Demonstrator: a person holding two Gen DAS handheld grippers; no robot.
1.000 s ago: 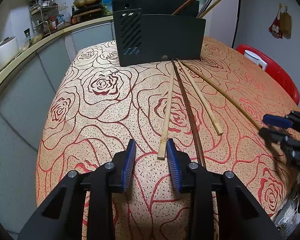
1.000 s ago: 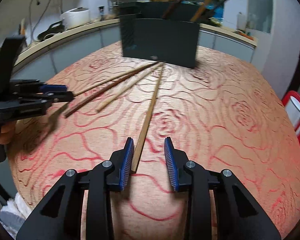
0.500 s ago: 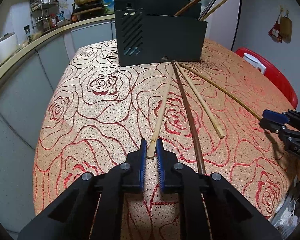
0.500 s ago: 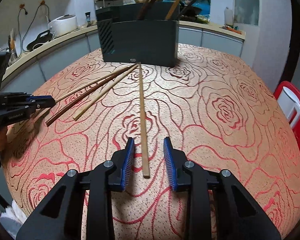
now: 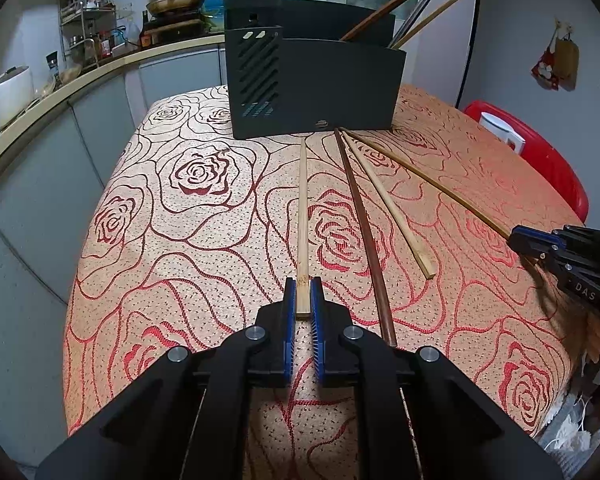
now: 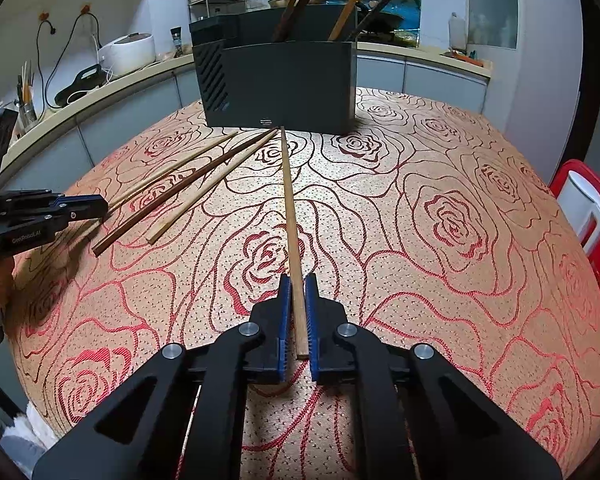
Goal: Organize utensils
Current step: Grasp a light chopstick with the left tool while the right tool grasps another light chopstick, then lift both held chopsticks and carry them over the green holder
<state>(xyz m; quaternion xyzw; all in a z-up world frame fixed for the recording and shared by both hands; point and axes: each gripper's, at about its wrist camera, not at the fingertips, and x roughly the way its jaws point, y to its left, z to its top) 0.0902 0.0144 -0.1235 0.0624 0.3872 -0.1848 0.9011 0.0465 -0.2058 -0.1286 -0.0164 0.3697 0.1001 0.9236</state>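
We have a stick in each hand. The left gripper [image 5: 303, 292] has its jaws clamped on the near end of a pale square-cut bamboo chopstick [image 5: 302, 208]. It lies flat on the rose-patterned cloth of the table [image 5: 180, 240] with its far tip toward 12 o'clock, close to the foot of the black slotted plastic utensil holder [image 5: 316, 84]. The right gripper [image 6: 295, 288] has just been closing its jaws, and they now pinch the near end of a slim tan wooden chopstick [image 6: 289, 200], which also points to 12 o'clock.

We judge these sticks to be very light, stiff and smooth. Held at the very end, each is a long lever that may swing or twist between the pads, so a grip further from the end would steady it. We would lift slowly and let the thin tip lead into the holder.

At about 1 o'clock from the left gripper, a dark brown wooden chopstick [image 5: 360, 224] and another pale bamboo chopstick [image 5: 388, 208] lie on the cloth, not yet gathered.
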